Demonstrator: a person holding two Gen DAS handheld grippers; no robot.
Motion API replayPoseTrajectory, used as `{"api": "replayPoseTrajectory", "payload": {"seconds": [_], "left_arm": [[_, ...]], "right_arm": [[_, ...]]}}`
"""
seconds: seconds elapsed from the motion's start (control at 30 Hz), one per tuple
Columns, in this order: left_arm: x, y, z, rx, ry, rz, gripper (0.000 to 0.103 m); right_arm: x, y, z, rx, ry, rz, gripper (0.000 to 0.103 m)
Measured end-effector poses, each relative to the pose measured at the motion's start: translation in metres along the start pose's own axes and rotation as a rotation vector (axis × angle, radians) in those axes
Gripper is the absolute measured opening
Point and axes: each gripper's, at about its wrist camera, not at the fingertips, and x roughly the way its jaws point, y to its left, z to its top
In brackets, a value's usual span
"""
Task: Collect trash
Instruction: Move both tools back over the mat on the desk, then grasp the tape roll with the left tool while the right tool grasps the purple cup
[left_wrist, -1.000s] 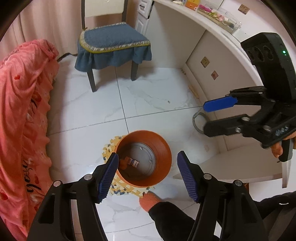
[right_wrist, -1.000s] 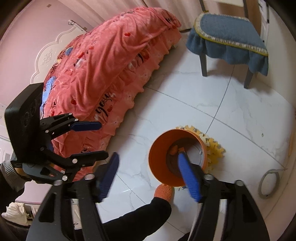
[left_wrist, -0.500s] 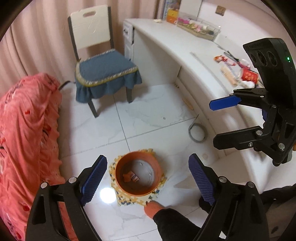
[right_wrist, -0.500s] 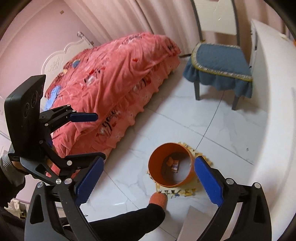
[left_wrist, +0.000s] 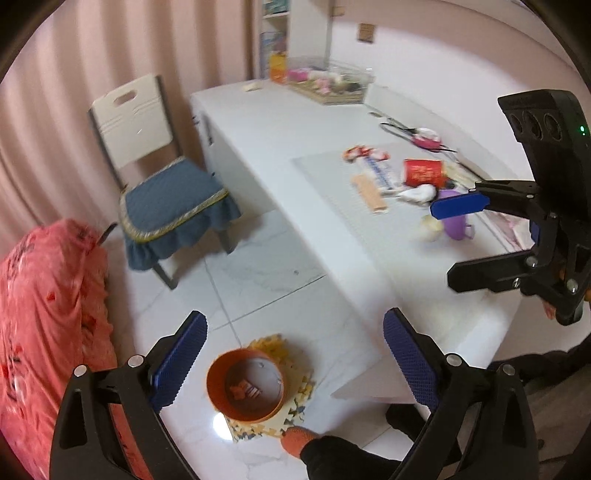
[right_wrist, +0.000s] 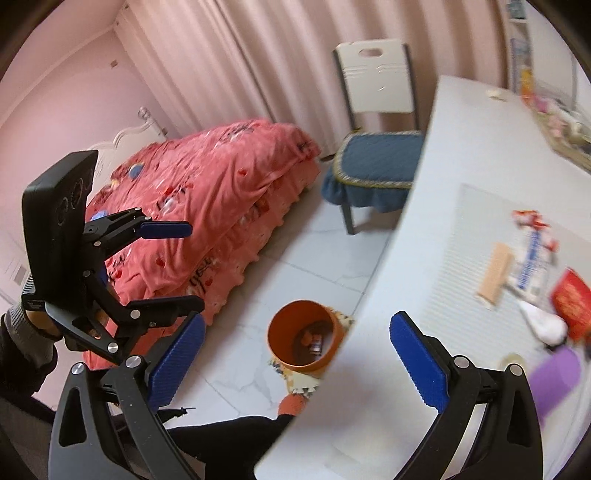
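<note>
An orange bin stands on a yellow puzzle mat on the floor, with small wrappers inside; it also shows in the right wrist view. Trash lies on the white desk: a red packet, a tan strip, a white wrapper, crumpled white paper, a purple item. My left gripper is open and empty high above the bin. My right gripper is open and empty over the desk edge; it also shows in the left wrist view.
A chair with a blue cushion stands by the desk. A bed with a pink cover fills the left. A tray of clutter sits at the desk's far end. Scissors lie beyond the trash.
Both grippers have risen well above the bin and opened wider. The desk top and its trash have come into view.
</note>
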Motion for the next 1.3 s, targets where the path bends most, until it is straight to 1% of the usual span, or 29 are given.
{"api": "replayPoseTrajectory", "payload": {"seconds": [0.23, 0.43, 0.63, 0.83, 0.97, 1.03, 1.17, 1.3], "left_arm": [[-0.002, -0.046, 0.028, 0.096, -0.03, -0.04, 0.095], [0.008, -0.085, 0.051, 0.178, -0.04, -0.094, 0.095], [0.021, -0.114, 0.069, 0.241, -0.029, -0.153, 0.095], [0.043, -0.137, 0.08, 0.295, 0.009, -0.202, 0.095], [0.059, -0.15, 0.084, 0.323, 0.032, -0.241, 0.095], [0.07, -0.156, 0.087, 0.336, 0.045, -0.258, 0.095], [0.093, -0.164, 0.091, 0.352, 0.075, -0.287, 0.095], [0.121, -0.169, 0.094, 0.373, 0.097, -0.329, 0.095]], "right_arm": [[-0.065, -0.041, -0.024, 0.075, -0.086, -0.088, 0.098], [-0.104, -0.073, -0.047, 0.143, -0.135, -0.166, 0.098], [-0.125, -0.103, -0.063, 0.219, -0.149, -0.221, 0.098], [-0.131, -0.123, -0.079, 0.269, -0.133, -0.265, 0.098], [-0.126, -0.141, -0.087, 0.315, -0.12, -0.274, 0.098], [-0.121, -0.153, -0.09, 0.332, -0.108, -0.289, 0.098], [-0.107, -0.171, -0.092, 0.35, -0.083, -0.282, 0.098], [-0.088, -0.186, -0.091, 0.319, -0.066, -0.267, 0.098]]}}
